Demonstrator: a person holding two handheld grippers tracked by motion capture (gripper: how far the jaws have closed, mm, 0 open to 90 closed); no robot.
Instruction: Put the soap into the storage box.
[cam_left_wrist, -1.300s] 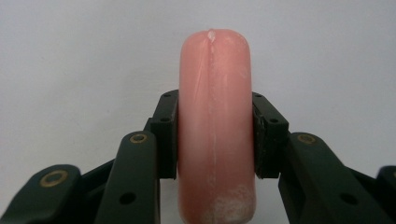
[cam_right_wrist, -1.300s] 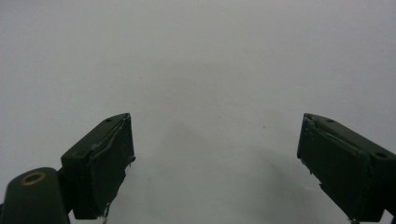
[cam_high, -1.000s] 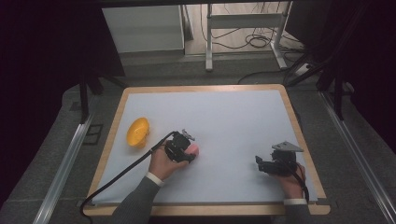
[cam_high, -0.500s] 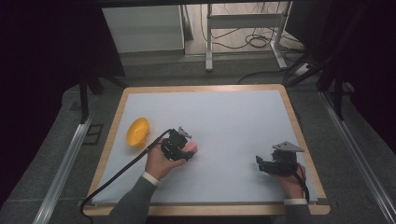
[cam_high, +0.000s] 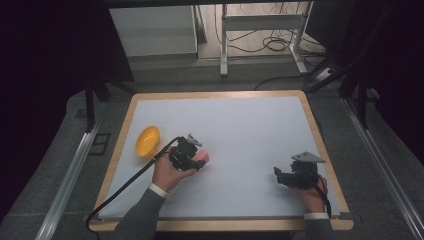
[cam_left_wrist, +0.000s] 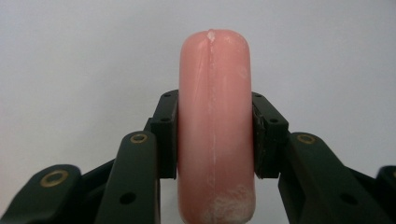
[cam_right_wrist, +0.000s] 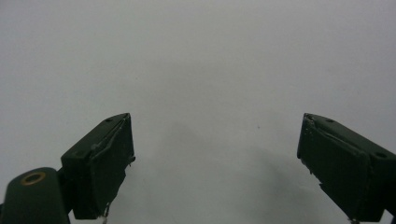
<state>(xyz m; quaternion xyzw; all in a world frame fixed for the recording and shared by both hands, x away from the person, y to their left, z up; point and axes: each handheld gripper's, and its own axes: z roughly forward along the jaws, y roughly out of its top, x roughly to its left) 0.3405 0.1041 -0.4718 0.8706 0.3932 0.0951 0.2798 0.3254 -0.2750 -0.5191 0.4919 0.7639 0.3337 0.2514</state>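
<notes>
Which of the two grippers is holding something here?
The left gripper: its jaws clamp a pink sausage on both sides. The right gripper stands open over bare white table.

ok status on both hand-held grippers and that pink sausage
Left hand-held gripper shut on the smooth pink sausage-shaped piece. Right hand-held gripper open, holding nothing. Orange bowl sits apart at left; nothing in the way.

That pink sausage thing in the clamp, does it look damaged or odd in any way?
A little worn. The pink sausage, clamped between the left gripper jaws, has a pale seam along its length and a whitish scuffed patch near its lower end. The right gripper pads look frayed at their edges. The orange bowl lies tilted near the table's left edge.
</notes>
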